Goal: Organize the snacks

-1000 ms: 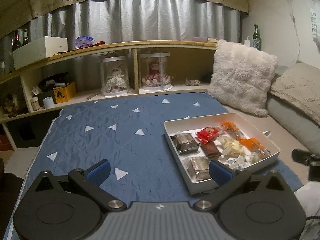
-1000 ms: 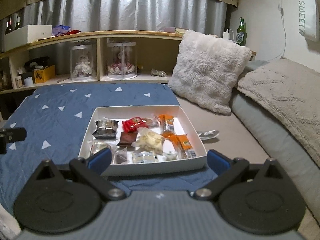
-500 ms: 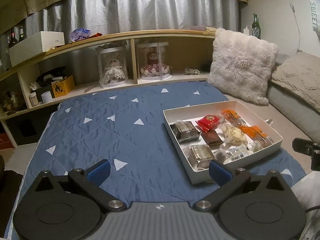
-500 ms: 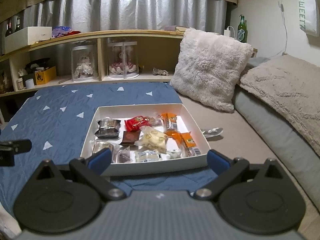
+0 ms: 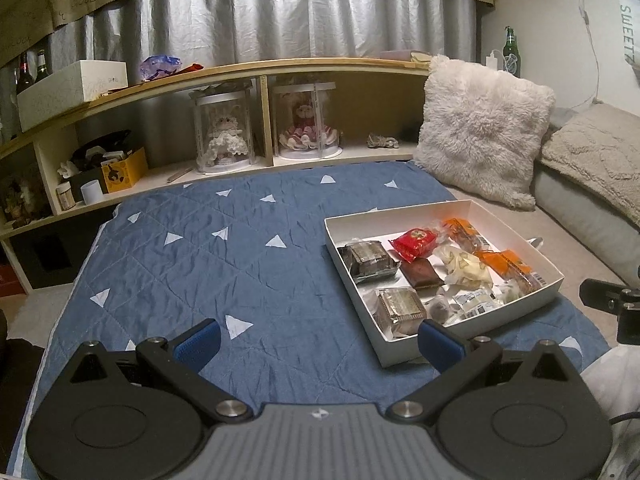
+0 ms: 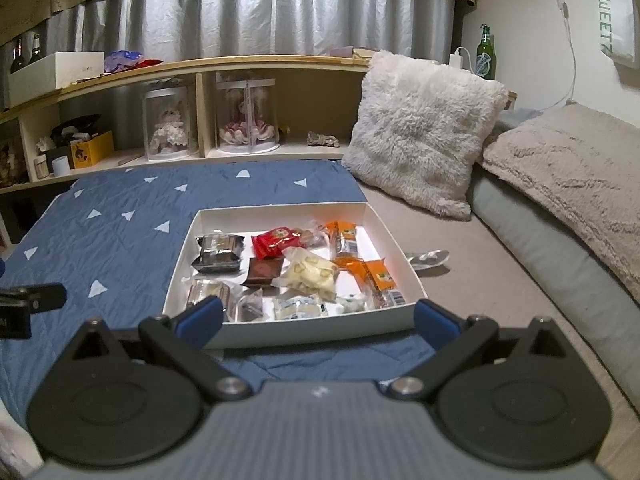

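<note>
A shallow white box [image 5: 532, 304] [image 6: 320, 326] lies on the blue quilt and holds several wrapped snacks: a red packet [image 5: 414, 241] [image 6: 276, 240], orange packets [image 5: 506, 264] [image 6: 380, 276], a brown square [image 5: 420, 273] [image 6: 262, 270], a pale bag [image 6: 310, 272] and dark wrapped cakes [image 5: 366, 258] [image 6: 218, 252]. My left gripper [image 5: 318, 338] hovers open over the quilt, left of the box's near corner. Just before the box's near wall, my right gripper [image 6: 318, 318] is held open and empty.
The blue quilt [image 5: 208, 256] with white triangles covers the bed. A wooden shelf [image 5: 248, 76] with doll domes runs behind it. A fluffy pillow [image 6: 420, 136] and grey cushions [image 6: 560, 184] lie to the right. A silvery wrapper [image 6: 428, 258] rests beside the box.
Both cameras have drifted slightly back and up, so the box sits a little lower and farther in each view. Both grippers stay open and empty.
</note>
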`<action>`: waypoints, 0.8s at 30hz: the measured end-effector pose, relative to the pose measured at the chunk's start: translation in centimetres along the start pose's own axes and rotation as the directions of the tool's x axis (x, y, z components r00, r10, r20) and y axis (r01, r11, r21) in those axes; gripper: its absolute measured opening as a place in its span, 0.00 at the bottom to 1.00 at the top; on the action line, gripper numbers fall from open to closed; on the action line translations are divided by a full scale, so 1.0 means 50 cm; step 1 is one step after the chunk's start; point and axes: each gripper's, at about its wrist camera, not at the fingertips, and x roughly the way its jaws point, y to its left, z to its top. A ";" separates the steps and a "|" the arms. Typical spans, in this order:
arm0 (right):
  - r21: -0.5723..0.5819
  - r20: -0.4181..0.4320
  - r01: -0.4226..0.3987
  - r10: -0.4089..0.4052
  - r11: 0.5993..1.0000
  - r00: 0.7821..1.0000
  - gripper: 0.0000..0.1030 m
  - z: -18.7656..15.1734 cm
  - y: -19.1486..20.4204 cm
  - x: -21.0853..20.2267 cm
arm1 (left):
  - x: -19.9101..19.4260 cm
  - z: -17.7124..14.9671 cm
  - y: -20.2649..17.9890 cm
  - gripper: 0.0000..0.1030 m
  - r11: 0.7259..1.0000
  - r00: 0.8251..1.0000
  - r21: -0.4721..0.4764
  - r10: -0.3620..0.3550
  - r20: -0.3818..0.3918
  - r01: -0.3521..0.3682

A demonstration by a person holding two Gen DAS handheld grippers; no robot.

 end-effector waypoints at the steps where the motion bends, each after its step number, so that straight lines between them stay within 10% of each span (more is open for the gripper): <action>1: 0.001 -0.001 -0.001 0.001 1.000 1.000 0.99 -0.001 0.000 0.000 | 0.000 0.000 0.000 1.00 1.000 1.000 0.000 0.000 0.000 0.000; 24: 0.008 -0.008 -0.003 0.003 1.000 1.000 0.99 -0.003 0.003 0.000 | -0.003 0.000 -0.003 1.00 1.000 1.000 -0.005 0.000 0.000 0.000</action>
